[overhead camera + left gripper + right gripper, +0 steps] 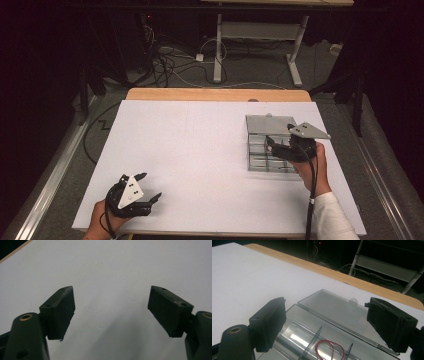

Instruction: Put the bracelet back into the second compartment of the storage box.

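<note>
Clear plastic compartment box (270, 145), lid lying open behind it: sitting at the right of the white table sheet (200, 150), holding a red rubber band (329, 348) in one compartment. Left gripper (145, 192): resting near the front left edge, jaws gaping wide, holding nothing. Right gripper (272, 144): hovering over the box, jaws spread wide.

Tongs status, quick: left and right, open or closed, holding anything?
Left tongs: open, empty, over the bare white table.
Right tongs: open, empty, above the open clear compartment box with a red rubber band inside.
</note>
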The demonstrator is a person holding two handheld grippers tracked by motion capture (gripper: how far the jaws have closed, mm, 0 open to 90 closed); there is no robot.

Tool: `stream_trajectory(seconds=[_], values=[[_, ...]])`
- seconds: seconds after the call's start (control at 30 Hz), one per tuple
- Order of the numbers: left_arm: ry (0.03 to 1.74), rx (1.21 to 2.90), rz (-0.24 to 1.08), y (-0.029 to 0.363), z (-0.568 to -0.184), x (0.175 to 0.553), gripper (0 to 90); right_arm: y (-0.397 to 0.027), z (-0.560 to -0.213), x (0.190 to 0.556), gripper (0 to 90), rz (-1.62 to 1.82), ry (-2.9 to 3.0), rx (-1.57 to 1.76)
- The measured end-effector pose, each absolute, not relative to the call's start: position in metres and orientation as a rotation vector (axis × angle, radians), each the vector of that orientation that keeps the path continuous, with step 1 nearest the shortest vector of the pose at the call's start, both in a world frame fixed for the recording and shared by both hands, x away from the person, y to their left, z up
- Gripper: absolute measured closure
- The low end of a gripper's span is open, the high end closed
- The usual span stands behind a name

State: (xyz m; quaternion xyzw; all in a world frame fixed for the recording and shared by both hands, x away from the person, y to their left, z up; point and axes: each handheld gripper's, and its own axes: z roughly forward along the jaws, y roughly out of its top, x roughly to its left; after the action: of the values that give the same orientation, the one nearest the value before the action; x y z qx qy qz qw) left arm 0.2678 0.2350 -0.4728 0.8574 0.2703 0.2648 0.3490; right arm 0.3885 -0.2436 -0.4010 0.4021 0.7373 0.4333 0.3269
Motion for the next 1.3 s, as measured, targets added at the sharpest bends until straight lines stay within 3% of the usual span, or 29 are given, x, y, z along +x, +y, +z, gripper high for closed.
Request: stream_trajectory(seconds=[0.6, 1.3], values=[[0.686, 2.228, 0.699, 0.235, -0.472, 0.266, 20.9, -0.215, -0.394, 0.360, 16.5, 1.195, 1.993, 0.894], [0.681, 2.231, 0.695, 0.234, -0.473, 0.266, 20.9, -0.218, -0.394, 0.333, 16.5, 1.180, 2.022, 0.781]])
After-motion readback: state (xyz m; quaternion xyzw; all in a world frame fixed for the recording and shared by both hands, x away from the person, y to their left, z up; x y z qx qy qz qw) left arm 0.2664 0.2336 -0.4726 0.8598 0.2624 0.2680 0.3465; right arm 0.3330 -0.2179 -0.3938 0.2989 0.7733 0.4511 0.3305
